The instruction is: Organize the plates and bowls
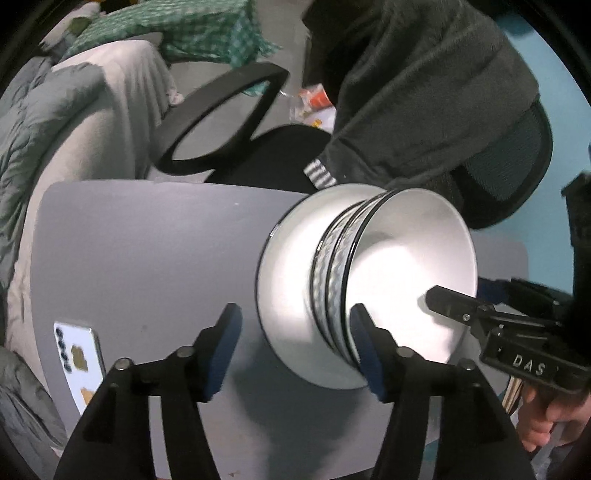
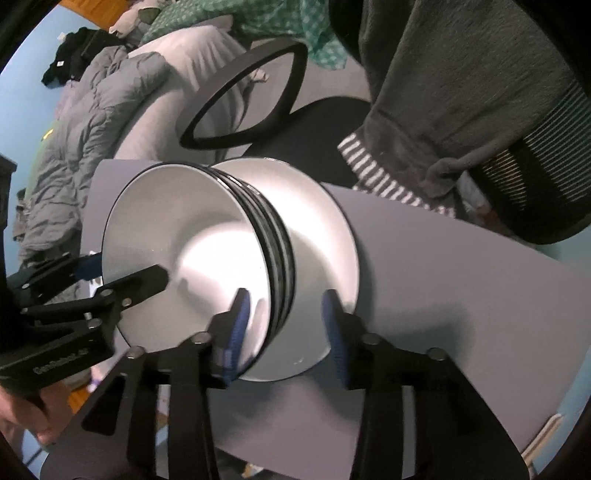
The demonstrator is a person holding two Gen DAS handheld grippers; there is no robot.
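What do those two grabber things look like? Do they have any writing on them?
Both are black, angular plastic with round silver bolts at the joints. The left gripper and right gripper each have two fingers tipped with dark blue pads. White letters are printed on their bodies: one reads DAS; the other is too blurred to read. Pale cables hang under the right one.

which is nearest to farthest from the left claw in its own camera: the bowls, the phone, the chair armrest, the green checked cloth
From the left claw:
1. Bowls, right at its right-hand finger.
2. Phone, lower left on the table.
3. Chair armrest, beyond the table's far edge.
4. Green checked cloth, at the top, farthest back.
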